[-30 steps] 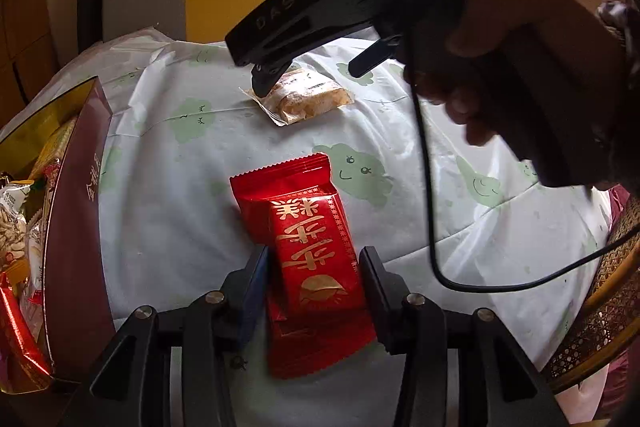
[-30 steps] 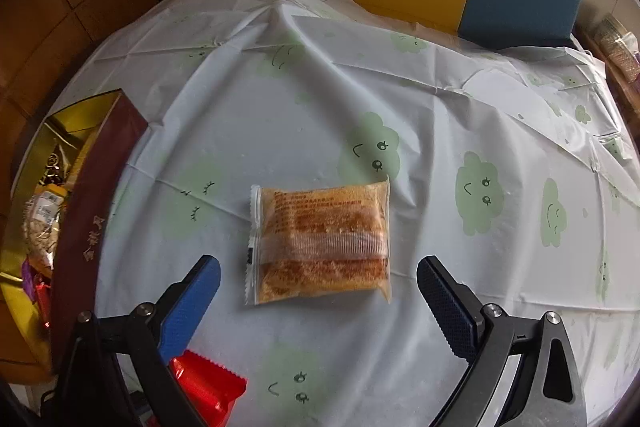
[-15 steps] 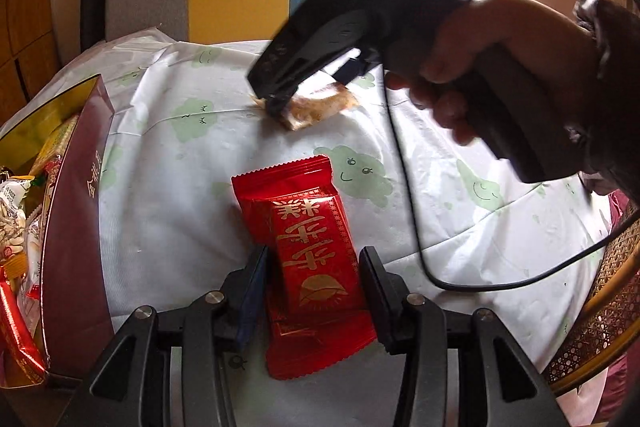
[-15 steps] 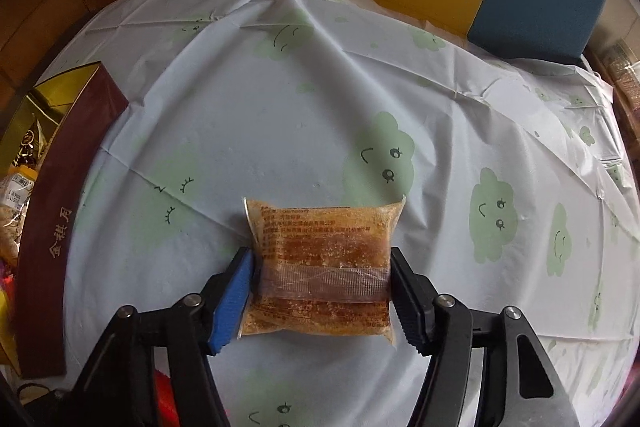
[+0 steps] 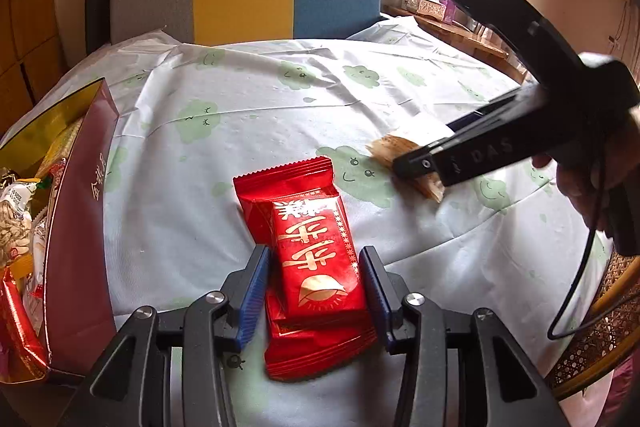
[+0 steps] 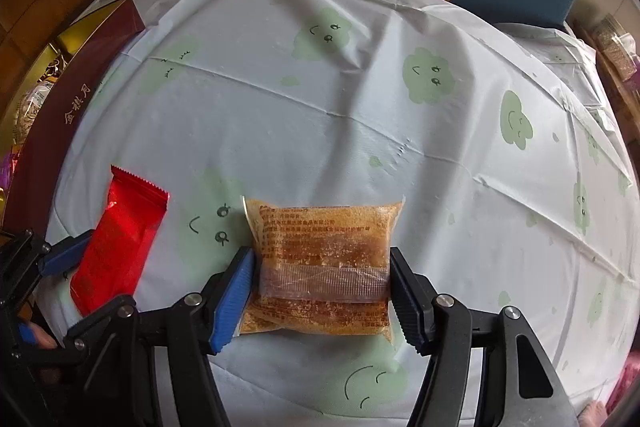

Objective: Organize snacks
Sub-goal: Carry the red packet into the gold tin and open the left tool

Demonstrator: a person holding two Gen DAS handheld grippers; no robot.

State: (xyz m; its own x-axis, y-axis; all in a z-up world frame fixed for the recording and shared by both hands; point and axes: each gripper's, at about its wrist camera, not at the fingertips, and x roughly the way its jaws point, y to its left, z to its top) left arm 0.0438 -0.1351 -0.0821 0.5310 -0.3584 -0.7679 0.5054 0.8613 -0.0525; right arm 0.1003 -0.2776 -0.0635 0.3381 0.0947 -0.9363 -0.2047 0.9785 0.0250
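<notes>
Clamped both: left gripper (image 5: 314, 291) on red packets (image 5: 312, 255) near the table's front edge, right gripper (image 6: 322, 297) on brown snack packet (image 6: 324, 267) mid-table; partly filled box (image 5: 80, 227) at left edge, both packets not yet boxed.

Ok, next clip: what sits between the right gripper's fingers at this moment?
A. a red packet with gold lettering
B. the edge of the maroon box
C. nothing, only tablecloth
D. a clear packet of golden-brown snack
D: in the right wrist view the right gripper has its pads against both sides of the clear packet of golden-brown snack, while the red packet lies off to the side in the left gripper.
</notes>
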